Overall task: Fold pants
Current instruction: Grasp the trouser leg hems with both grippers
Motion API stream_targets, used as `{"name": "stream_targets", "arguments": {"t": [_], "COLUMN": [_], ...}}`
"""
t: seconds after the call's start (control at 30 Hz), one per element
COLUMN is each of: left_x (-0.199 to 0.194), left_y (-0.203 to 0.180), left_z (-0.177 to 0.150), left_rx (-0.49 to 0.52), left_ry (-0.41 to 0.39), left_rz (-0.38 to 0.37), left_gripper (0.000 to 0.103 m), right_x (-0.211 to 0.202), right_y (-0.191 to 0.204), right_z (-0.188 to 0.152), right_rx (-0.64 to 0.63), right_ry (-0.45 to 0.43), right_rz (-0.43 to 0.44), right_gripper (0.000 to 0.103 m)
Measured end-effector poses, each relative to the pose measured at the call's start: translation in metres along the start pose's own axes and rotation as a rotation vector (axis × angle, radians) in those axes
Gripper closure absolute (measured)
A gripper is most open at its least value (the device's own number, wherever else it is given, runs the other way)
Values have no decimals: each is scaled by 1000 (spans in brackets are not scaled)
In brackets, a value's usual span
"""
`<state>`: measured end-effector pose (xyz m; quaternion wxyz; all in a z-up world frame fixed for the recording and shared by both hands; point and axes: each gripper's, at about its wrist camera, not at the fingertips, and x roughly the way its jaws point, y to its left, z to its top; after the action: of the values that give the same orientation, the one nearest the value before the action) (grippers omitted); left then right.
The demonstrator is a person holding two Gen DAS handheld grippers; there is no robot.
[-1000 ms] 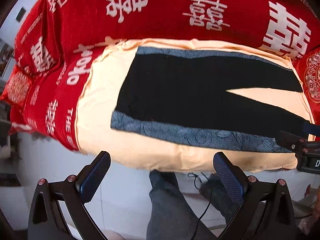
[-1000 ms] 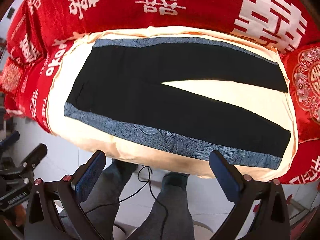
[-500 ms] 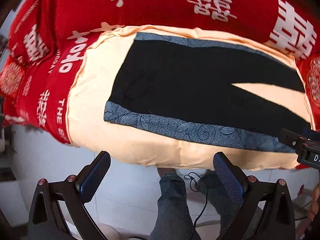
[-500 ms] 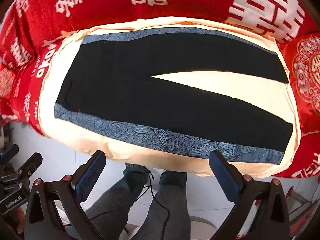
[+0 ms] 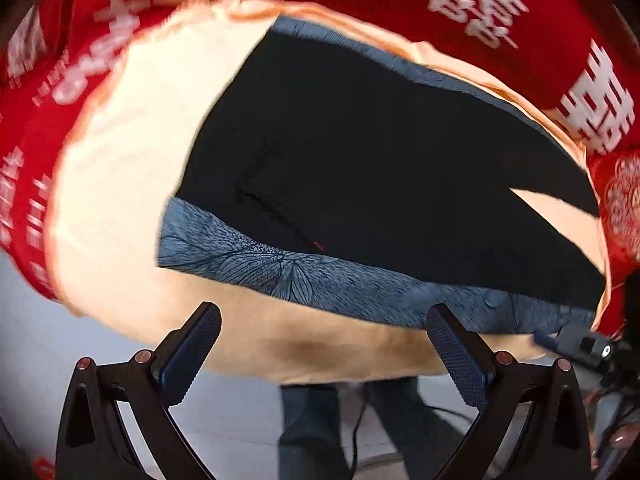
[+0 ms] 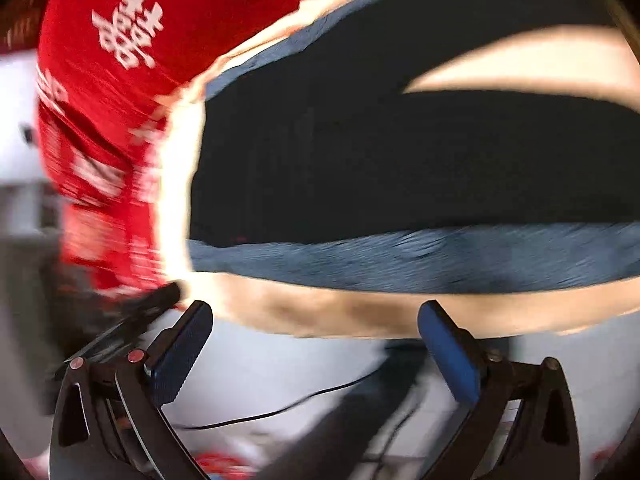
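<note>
One pants, black with blue side bands, flat on cream sheet. Two grippers: left gripper spread wide, empty; right gripper wide, closing, nothing between. Right view blurred, leg ends cut off.

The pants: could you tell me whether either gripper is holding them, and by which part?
Nothing is held. The pants lie flat, and the left gripper and the closing right gripper are both empty.

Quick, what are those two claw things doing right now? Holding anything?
Left gripper: open, holding nothing, just short of the pants.
Right gripper: open, jaws closing slightly, nothing between them.
</note>
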<state>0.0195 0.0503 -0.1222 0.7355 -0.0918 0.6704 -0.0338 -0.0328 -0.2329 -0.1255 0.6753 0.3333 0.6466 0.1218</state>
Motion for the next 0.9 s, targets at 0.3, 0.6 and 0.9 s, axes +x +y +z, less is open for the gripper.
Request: {"name": "stream_targets", "arguments": {"t": [0.3,0.6,0.9], "left_x": [58,64,70], "left_y": [33,19,18], "left_z": [-5,-1,32], "left_rx": [-90,-93,-238], "left_ry": [37,75,25], "left_rz": [-192,-336,-378], "left_gripper": [0,0,0], "right_x": [112,120,75], "right_y": [-54,-47,-16], "right_z": [-16,-3,17], "right_rx": [161,193,113], "right_ry": [79,-47,-105], "right_rz": [315,474,543], "right_gripper": [35,35,35]}}
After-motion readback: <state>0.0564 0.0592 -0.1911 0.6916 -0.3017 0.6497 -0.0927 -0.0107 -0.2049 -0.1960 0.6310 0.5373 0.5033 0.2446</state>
